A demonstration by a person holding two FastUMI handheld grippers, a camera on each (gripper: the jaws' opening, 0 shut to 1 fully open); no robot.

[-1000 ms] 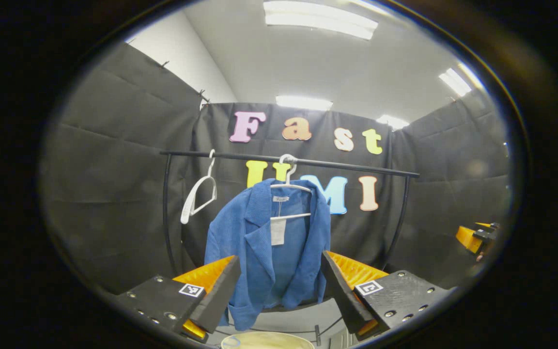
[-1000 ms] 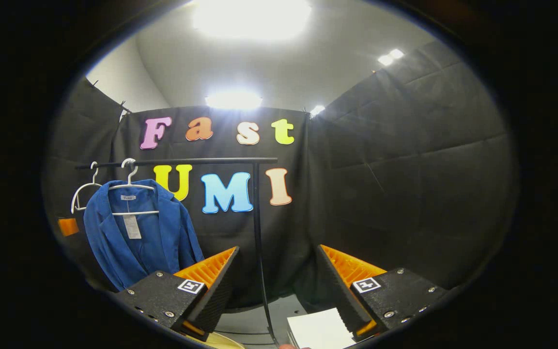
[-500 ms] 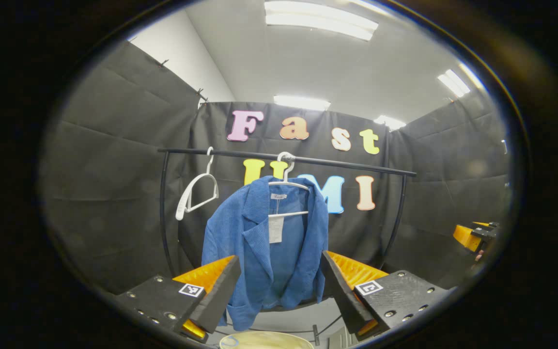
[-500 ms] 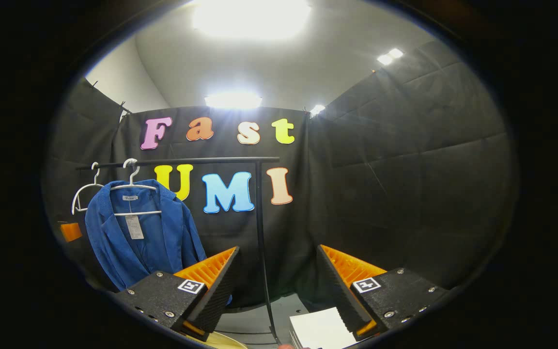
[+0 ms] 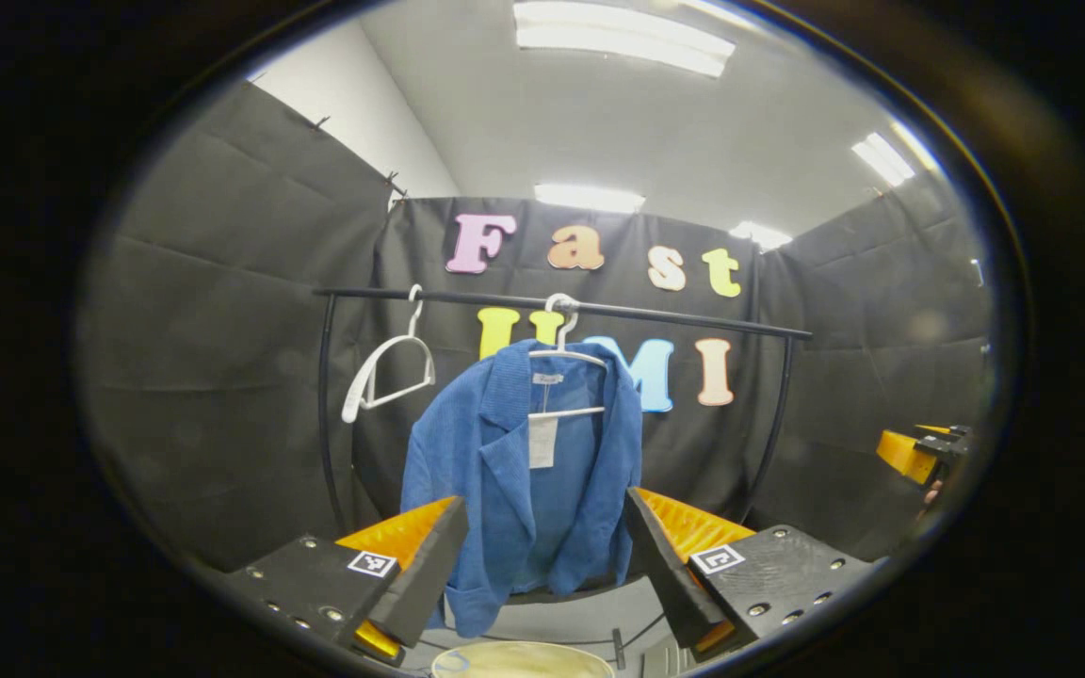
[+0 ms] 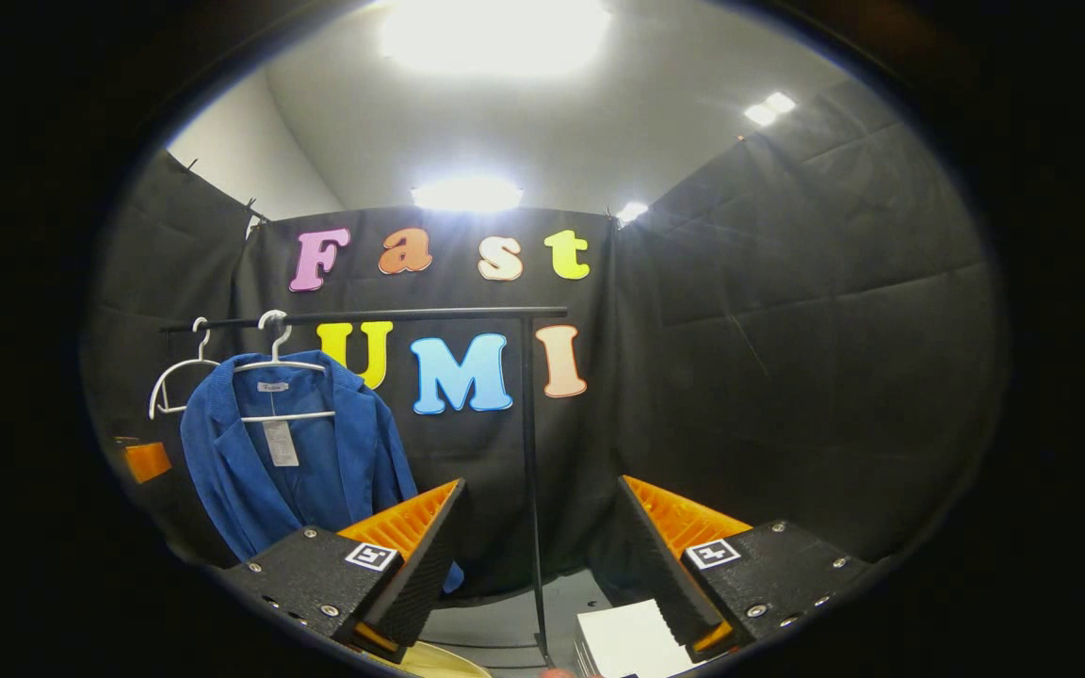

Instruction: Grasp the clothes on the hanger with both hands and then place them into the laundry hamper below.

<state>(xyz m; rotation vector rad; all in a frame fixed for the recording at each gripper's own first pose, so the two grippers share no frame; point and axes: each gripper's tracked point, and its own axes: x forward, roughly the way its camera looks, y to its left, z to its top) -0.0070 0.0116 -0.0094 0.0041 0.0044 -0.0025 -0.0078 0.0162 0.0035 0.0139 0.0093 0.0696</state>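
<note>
In the left gripper view, an empty white hanger (image 5: 382,372) hangs tilted at the left end of the black rail (image 5: 561,307), with bare rail between it and the blue jacket (image 5: 528,480), which hangs from a second white hanger (image 5: 564,350) near mid-rail. The left gripper (image 5: 542,556) has its 2 fingers spread apart, framing the jacket's lower half without touching it. The cream rim of the laundry hamper (image 5: 522,657) sits below the jacket hem. At far right the right gripper (image 5: 919,452) floats well apart from the rack. In the right gripper view, the jacket (image 6: 293,461) hangs far left; the right gripper (image 6: 538,551) gapes, empty, around the rack's upright post (image 6: 530,471), with white sheets (image 6: 625,642) on the floor.
</note>
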